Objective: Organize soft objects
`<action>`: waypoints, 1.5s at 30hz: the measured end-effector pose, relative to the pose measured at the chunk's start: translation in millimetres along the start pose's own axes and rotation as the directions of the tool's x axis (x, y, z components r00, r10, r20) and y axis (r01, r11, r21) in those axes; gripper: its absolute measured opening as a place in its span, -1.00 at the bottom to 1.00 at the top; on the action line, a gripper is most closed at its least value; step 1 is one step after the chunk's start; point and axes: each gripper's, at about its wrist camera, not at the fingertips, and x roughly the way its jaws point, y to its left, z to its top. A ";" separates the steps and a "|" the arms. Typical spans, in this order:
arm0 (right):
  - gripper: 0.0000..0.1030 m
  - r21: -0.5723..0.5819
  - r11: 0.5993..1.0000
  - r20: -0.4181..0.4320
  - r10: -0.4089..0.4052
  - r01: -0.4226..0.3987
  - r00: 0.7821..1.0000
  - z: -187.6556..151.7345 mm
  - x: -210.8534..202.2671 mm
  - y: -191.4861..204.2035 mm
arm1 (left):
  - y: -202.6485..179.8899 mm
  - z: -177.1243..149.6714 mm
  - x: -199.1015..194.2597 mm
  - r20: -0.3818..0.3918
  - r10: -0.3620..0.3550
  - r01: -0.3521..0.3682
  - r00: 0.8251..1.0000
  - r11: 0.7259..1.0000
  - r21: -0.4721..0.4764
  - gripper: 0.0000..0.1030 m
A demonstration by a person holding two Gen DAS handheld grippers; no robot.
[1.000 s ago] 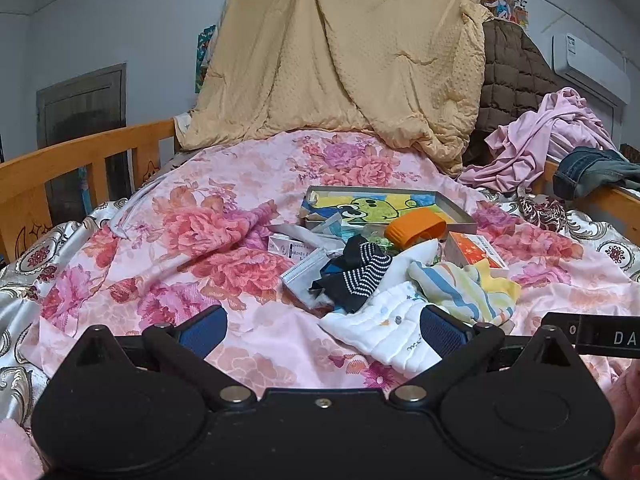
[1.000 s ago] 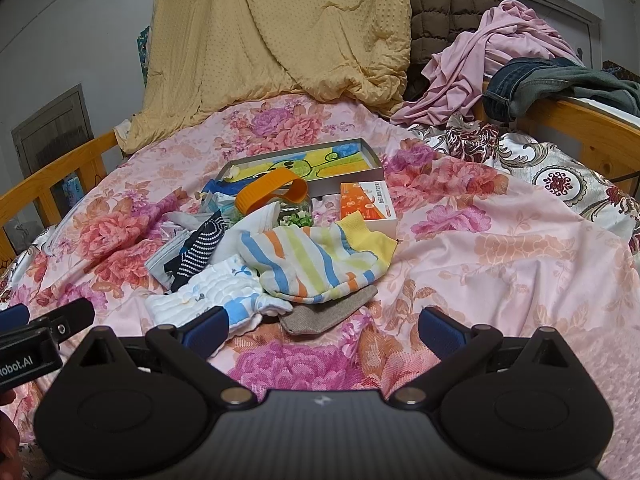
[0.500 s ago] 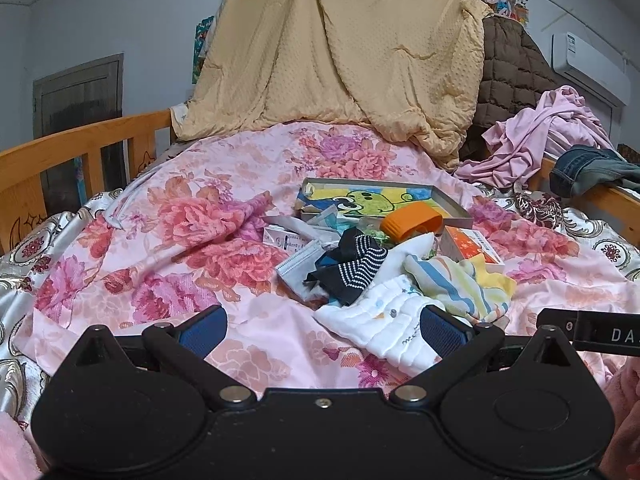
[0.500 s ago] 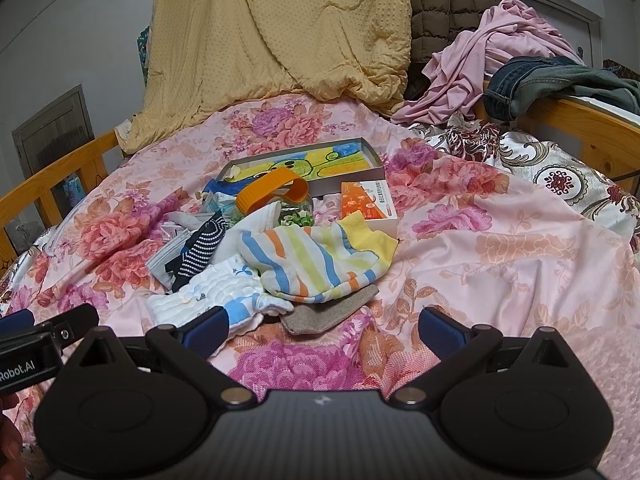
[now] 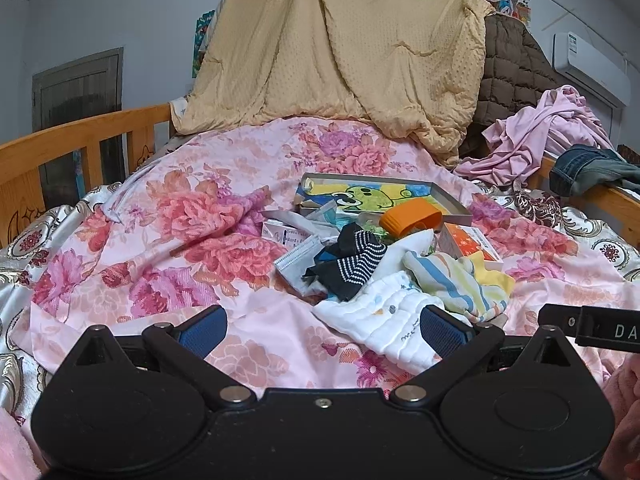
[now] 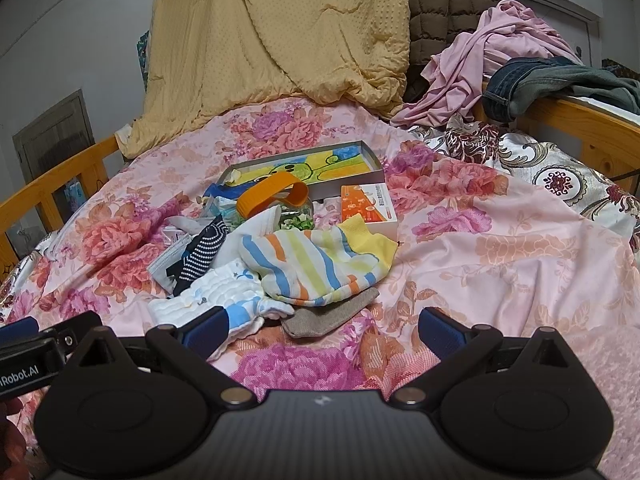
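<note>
A pile of soft things lies mid-bed on the pink floral sheet (image 5: 160,280): a white quilted cloth (image 5: 384,312) (image 6: 208,292), a striped pastel sock (image 5: 452,284) (image 6: 316,264), a dark striped sock (image 5: 352,264) (image 6: 204,252), a grey sock (image 6: 332,312) and a face mask (image 5: 296,264). My left gripper (image 5: 322,328) is open and empty, just short of the white cloth. My right gripper (image 6: 322,326) is open and empty, just short of the grey sock.
Behind the pile lie a shallow cartoon-print box (image 5: 380,196) (image 6: 312,168), an orange-lidded jar (image 5: 412,216) (image 6: 276,196) and an orange carton (image 6: 368,208). Wooden bed rails (image 5: 80,148) (image 6: 580,120) run along both sides. A tan quilt (image 5: 340,60) and piled clothes (image 6: 500,52) stand at the back.
The left gripper has drifted slightly back and up, so the pile sits a little lower and farther. The right gripper has barely moved. Both stay open.
</note>
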 end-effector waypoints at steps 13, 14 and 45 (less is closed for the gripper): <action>0.99 -0.002 1.000 -0.002 0.001 -0.001 1.000 1.2 -2.4 0.2 | 0.0 0.0 0.1 0.001 0.001 -0.001 1.000 1.000 0.001 0.99; 0.99 -0.002 1.000 -0.001 0.001 -0.001 1.000 1.1 -2.1 -0.3 | 0.1 0.1 0.2 0.000 0.001 -0.001 1.000 1.000 0.001 0.99; 0.99 0.031 0.999 -0.032 0.043 -0.042 0.999 7.0 -0.7 -2.3 | 7.4 -4.8 5.6 -0.098 -0.060 0.051 0.993 0.995 -0.088 0.99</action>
